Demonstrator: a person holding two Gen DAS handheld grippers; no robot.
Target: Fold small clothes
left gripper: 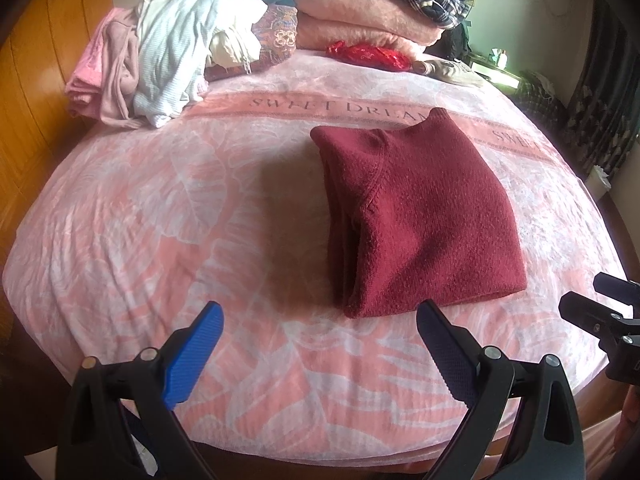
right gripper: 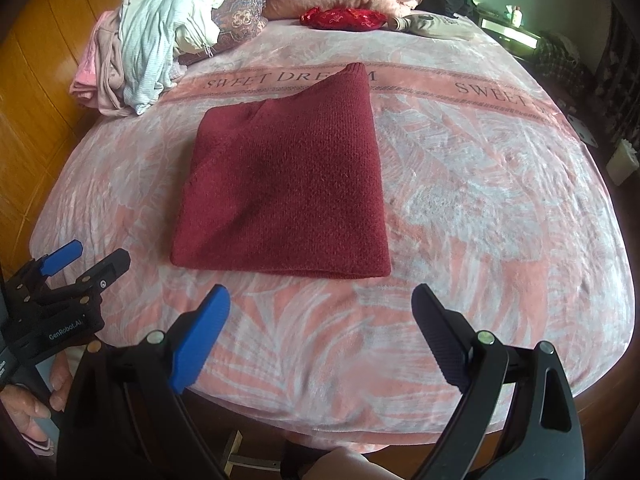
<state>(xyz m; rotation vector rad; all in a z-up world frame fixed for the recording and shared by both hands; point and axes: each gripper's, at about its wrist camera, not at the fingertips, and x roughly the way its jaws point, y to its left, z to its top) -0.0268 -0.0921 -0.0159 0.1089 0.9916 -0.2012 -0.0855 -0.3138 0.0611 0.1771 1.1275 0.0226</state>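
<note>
Both the left gripper (left gripper: 320, 340) and right gripper (right gripper: 320, 320) hang wide open and empty before a folded sweater (right gripper: 284, 184) whose thick layers could slip apart if pinched carelessly.

the right gripper (right gripper: 320, 308) is wide open and holds nothing. just ahead of its fingers a dark red sweater (right gripper: 286, 192) lies folded flat on the pink blanket (right gripper: 480, 208). off to its left the left gripper (right gripper: 96, 254) hangs over the blanket's edge, open too, with a hand (right gripper: 38, 396) around its handle. far ahead and to the left sits a pile of clothes (right gripper: 140, 52).
</note>
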